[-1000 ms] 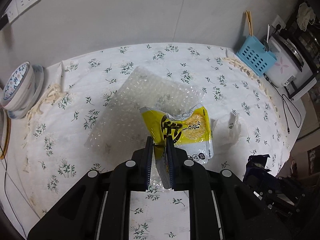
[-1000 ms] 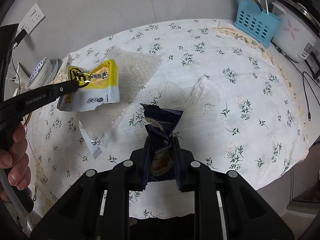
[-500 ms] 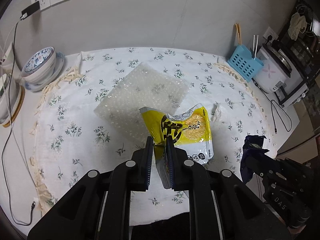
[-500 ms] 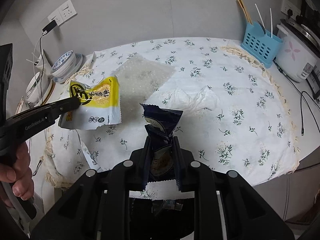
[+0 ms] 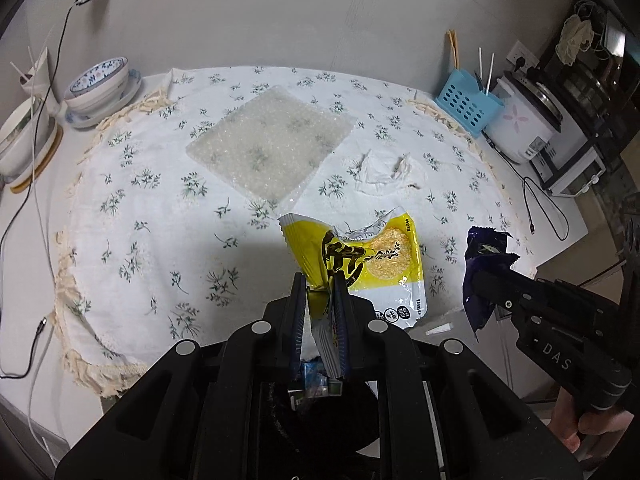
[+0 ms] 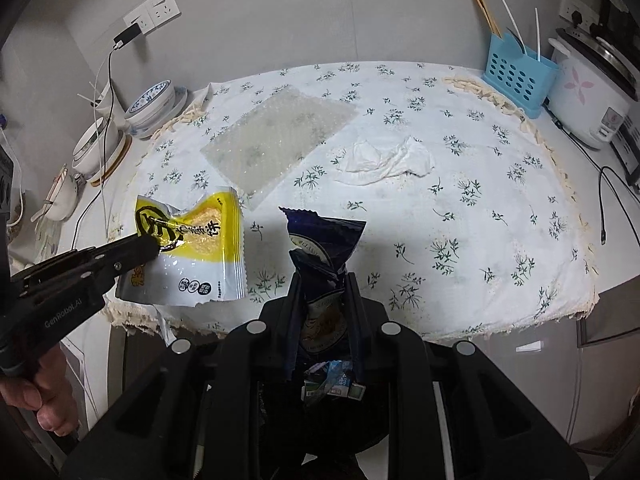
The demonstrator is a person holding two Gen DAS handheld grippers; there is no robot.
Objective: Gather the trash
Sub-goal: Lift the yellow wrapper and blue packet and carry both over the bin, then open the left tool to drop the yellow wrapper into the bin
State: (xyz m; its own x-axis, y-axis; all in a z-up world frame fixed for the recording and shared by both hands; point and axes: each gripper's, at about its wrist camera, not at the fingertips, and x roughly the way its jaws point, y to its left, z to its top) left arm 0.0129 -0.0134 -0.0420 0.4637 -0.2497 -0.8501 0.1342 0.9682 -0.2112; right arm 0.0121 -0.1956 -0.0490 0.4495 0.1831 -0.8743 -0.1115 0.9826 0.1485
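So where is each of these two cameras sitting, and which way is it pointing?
Left wrist: on the left gripper, looking down at the floral-cloth table; it pinches a yellow snack wrapper. The right gripper and fingers show.
Right wrist: on the right gripper, clamping a dark blue wrapper; left gripper visible.
Shared: bubble wrap sheet, crumpled white tissue, blue utensil caddy.

Both wrist cameras look steeply down along their own fingers, high over the near edge of the floral tablecloth (image 5: 132,200) (image 6: 480,216). Both take in the bubble wrap (image 5: 272,148) (image 6: 276,136) toward twelve o'clock and the blue basket (image 5: 468,106) (image 6: 518,80) toward two.
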